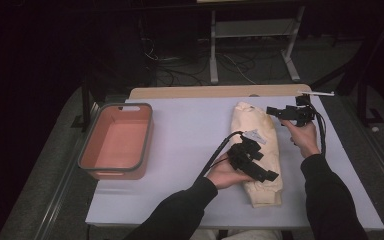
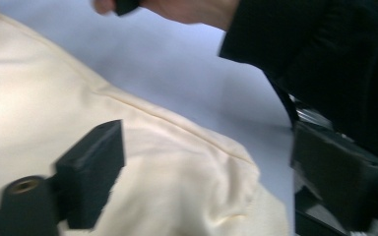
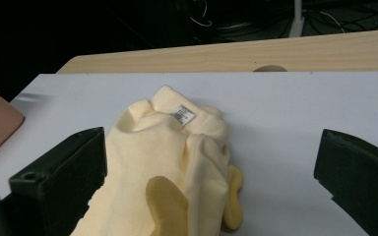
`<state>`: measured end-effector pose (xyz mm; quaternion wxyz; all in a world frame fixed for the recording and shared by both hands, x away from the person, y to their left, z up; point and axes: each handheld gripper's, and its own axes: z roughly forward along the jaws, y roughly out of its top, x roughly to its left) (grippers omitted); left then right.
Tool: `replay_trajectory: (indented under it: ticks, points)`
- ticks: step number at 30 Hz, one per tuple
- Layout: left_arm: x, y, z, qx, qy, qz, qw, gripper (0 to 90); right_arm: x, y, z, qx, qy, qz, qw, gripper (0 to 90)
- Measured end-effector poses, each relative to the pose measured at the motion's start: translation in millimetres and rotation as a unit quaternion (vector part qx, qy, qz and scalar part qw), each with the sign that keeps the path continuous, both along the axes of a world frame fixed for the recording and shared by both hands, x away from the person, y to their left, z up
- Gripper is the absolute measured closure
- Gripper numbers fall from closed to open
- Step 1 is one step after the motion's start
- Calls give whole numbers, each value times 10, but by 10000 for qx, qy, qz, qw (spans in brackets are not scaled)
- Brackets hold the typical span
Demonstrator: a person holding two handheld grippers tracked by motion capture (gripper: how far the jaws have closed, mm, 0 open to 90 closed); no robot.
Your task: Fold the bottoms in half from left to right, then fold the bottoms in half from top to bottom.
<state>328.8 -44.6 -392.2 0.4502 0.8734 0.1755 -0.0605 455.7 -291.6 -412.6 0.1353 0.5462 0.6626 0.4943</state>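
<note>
The room is dark, and a pale tabletop (image 1: 180,130) sits in the light. A folded yellow top (image 1: 260,150) lies near the right edge. An orange tub (image 1: 116,141) waits by the left edge. The left claw (image 1: 271,175) hangs over the near end of the top, jaws wide, holding nothing. The right claw (image 1: 270,109) is at the far end, wide open and empty too. I think the next job is to lift the top into the tub. Grab both ends low so the fold stays neat.
</note>
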Motion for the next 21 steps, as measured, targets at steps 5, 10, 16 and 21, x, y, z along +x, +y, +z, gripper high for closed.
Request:
replay_trajectory:
  ticks: [5,10,16,21]
  points:
    - [103,119,42,-15,-192,159,9997,0,-6,26,30,-49,-27,81,10000,0]
    - [220,227,78,-100,-282,290,9991,0,-2,60,67,-111,-12,216,9997,0]
    - [333,338,123,-153,-369,453,9982,0,6,109,118,-184,-53,366,9991,0]
    - [398,415,175,-193,-462,577,9971,0,8,137,140,-193,-75,419,9989,0]
